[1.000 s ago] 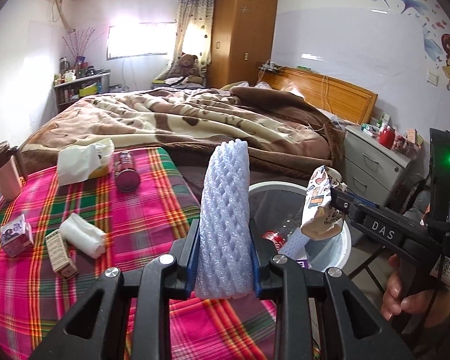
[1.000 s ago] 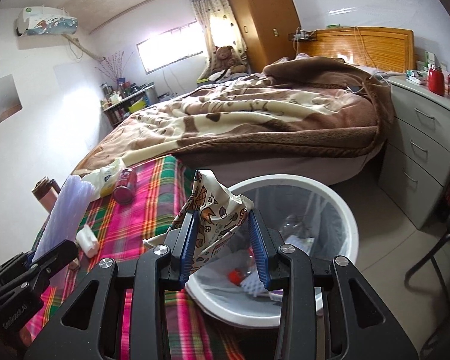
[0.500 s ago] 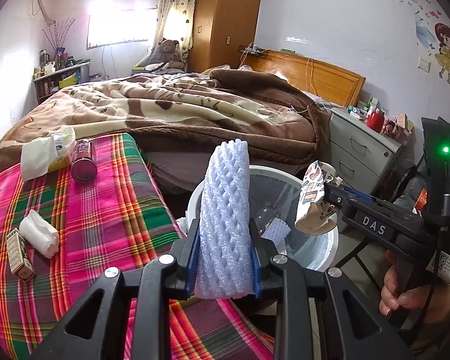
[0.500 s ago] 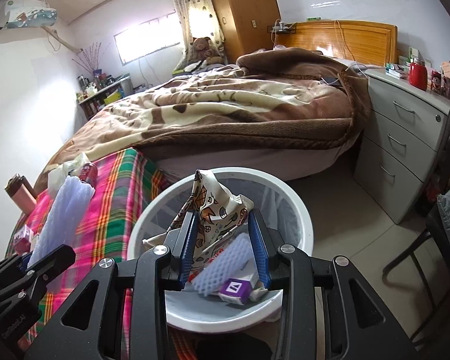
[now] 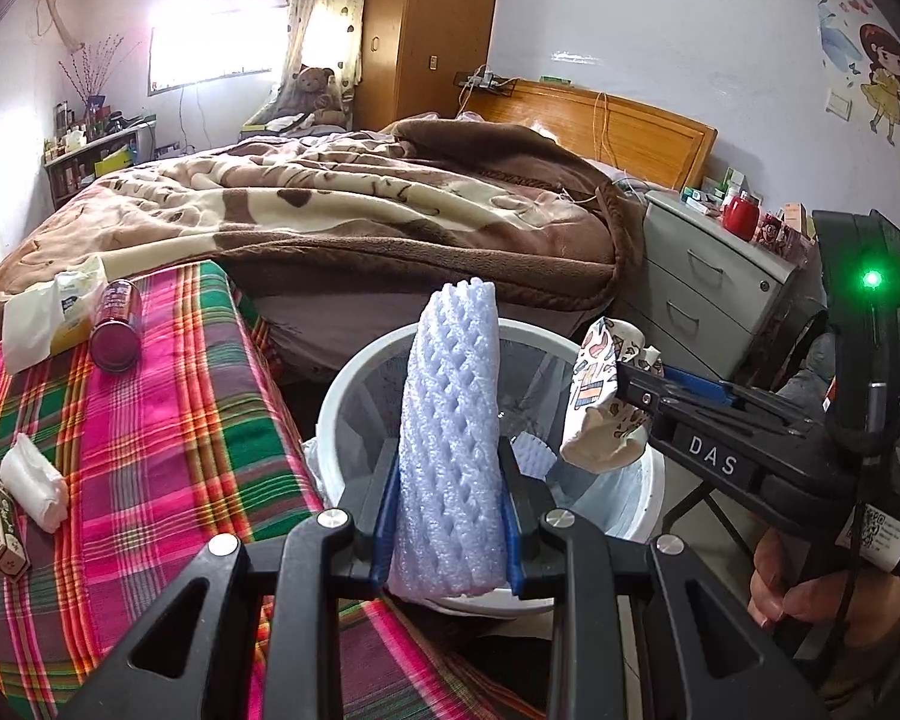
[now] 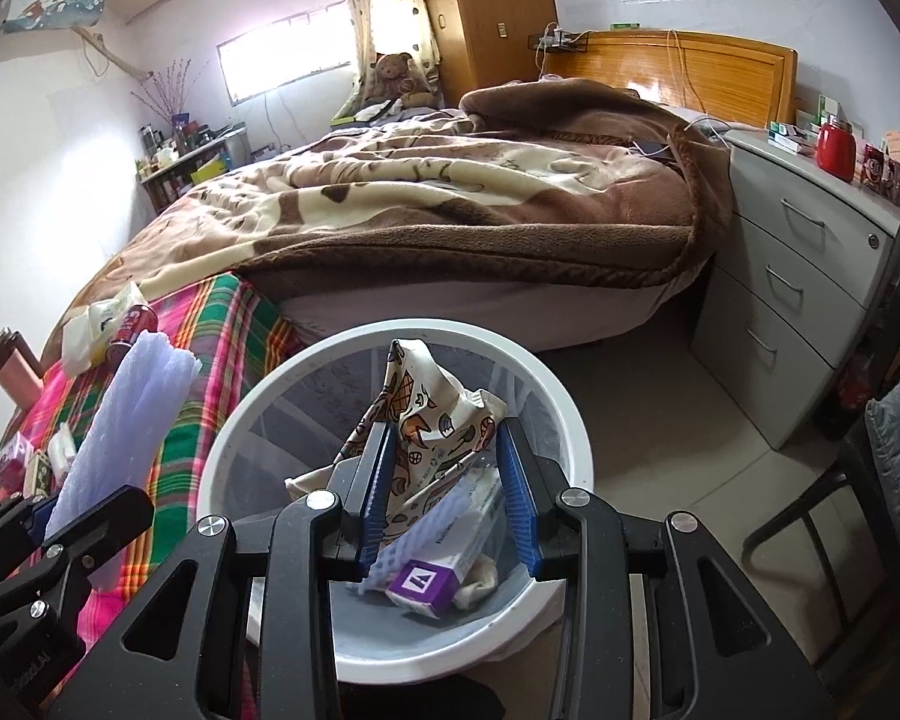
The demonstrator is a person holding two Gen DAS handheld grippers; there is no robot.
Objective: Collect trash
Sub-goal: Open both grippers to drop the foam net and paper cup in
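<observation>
My left gripper [image 5: 450,516] is shut on a pale blue foam net sleeve [image 5: 450,432] and holds it upright above the near rim of the white trash bin [image 5: 648,480]. My right gripper [image 6: 447,492] is shut on a crumpled patterned wrapper [image 6: 432,414] and holds it over the bin's opening [image 6: 240,420]. The bin holds a purple box [image 6: 423,585], a foam net and other scraps. The sleeve also shows in the right wrist view [image 6: 126,420], and the wrapper in the left wrist view [image 5: 606,402].
A plaid-covered table [image 5: 150,420] on the left carries a red can [image 5: 114,333], tissue pack [image 5: 42,318], wadded tissue [image 5: 33,480] and small box [image 5: 0,525]. A bed [image 5: 360,210] lies behind. A grey drawer unit [image 6: 804,276] stands right.
Both grippers have moved right, off the table and over the bin. The right gripper's jaws look slightly wider around the wrapper than before.
</observation>
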